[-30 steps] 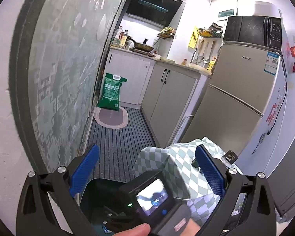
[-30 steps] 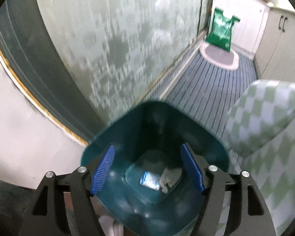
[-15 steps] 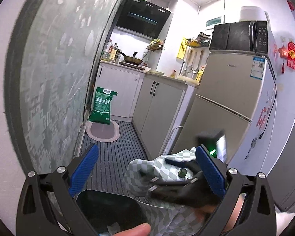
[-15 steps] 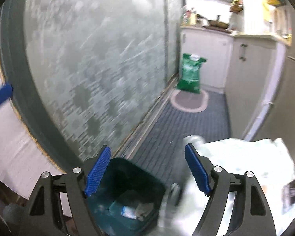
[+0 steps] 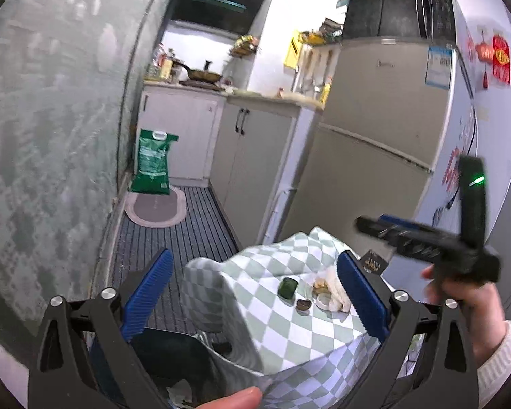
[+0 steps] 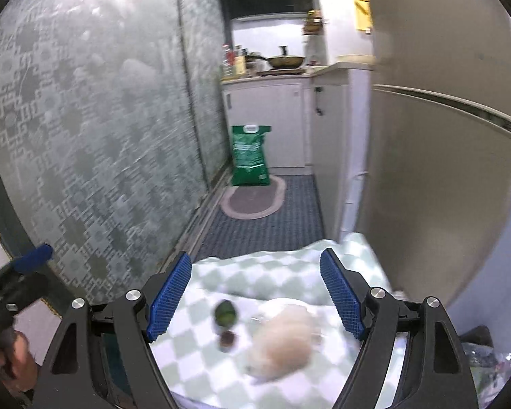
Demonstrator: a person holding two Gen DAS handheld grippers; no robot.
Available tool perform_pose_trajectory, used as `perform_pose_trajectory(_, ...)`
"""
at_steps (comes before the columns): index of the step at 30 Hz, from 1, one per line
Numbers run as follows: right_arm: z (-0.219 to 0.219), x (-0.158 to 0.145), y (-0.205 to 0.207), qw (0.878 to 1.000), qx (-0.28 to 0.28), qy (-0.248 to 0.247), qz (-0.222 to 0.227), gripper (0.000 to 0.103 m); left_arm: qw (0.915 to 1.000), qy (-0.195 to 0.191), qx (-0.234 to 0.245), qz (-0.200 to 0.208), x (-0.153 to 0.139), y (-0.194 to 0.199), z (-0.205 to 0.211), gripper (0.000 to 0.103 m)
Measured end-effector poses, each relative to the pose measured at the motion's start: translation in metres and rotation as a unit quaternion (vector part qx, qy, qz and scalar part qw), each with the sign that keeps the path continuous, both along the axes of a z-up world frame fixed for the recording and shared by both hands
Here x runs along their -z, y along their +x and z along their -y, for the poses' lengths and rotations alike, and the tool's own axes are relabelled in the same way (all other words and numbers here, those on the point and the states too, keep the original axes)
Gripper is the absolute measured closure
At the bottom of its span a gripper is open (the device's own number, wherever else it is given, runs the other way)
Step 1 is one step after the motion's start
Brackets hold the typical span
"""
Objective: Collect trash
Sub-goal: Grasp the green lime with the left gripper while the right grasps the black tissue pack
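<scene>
Left tongs [image 5: 252,293] closing (nothing between); right tongs [image 6: 255,296] wide, empty.

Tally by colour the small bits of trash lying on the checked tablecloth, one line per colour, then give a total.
Dark green flat piece: 1
Small brown round piece: 1
White crumpled tissue wad: 1
Total: 3, all on the green-and-white checked tablecloth. The wad may hide smaller scraps; the blur leaves that unclear.

Both tongs are alike: the left tongs [image 5: 252,293] and right tongs [image 6: 255,294] have black angular frames with triangular cut-outs, silver round screws at the joints, and blue ribbed pads [image 5: 148,293]. A green light glows on the right unit's upright black block. A white knit sleeve [image 5: 502,364] covers the right wrist.
</scene>
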State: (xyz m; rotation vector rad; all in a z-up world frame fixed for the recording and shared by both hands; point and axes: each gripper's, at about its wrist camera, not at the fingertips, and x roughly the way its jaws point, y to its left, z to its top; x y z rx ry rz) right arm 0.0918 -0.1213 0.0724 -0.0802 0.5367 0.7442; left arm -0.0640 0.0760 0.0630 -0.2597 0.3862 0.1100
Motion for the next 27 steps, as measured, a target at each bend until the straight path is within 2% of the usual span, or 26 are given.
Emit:
perform_pose_trajectory(1, 0.010, 0.000, 0.003, 1.000, 0.007, 0.001, -0.001, 0.024, 1.0000, 0.001, 0.006, -0.008, 0.004, 0.008, 0.004, 0.018)
perform_pose_trajectory(3, 0.026, 0.001, 0.007, 1.000, 0.018, 0.004, -0.004, 0.024, 0.9993, 0.011, 0.013, -0.034, 0.015, 0.029, 0.014, 0.026)
perform_pose_trajectory(5, 0.041, 0.004, 0.012, 1.000, 0.028, 0.005, -0.009, 0.024, 0.9983, 0.024, 0.017, -0.051, 0.024, 0.044, 0.020, 0.030)
perform_pose_trajectory(7, 0.059, 0.007, 0.018, 0.999, 0.038, 0.007, -0.015, 0.024, 0.9964, 0.035, 0.026, -0.072, 0.035, 0.062, 0.027, 0.042)
perform_pose_trajectory(10, 0.079, 0.009, 0.023, 0.998, 0.049, 0.011, -0.024, 0.024, 0.9932, 0.050, 0.040, -0.098, 0.050, 0.082, 0.037, 0.048)
perform_pose_trajectory(12, 0.089, 0.009, 0.024, 0.998, 0.053, 0.016, -0.026, 0.024, 0.9905, 0.058, 0.052, -0.113, 0.061, 0.095, 0.044, 0.049)
perform_pose_trajectory(16, 0.108, 0.009, 0.026, 0.997, 0.060, 0.026, -0.030, 0.024, 0.9876, 0.039, 0.071, -0.134, 0.077, 0.114, 0.046, 0.059)
perform_pose_trajectory(27, 0.130, 0.012, 0.030, 0.996, 0.065, 0.035, -0.043, 0.024, 0.9838, 0.014, 0.080, -0.159, 0.095, 0.142, 0.044, 0.061)
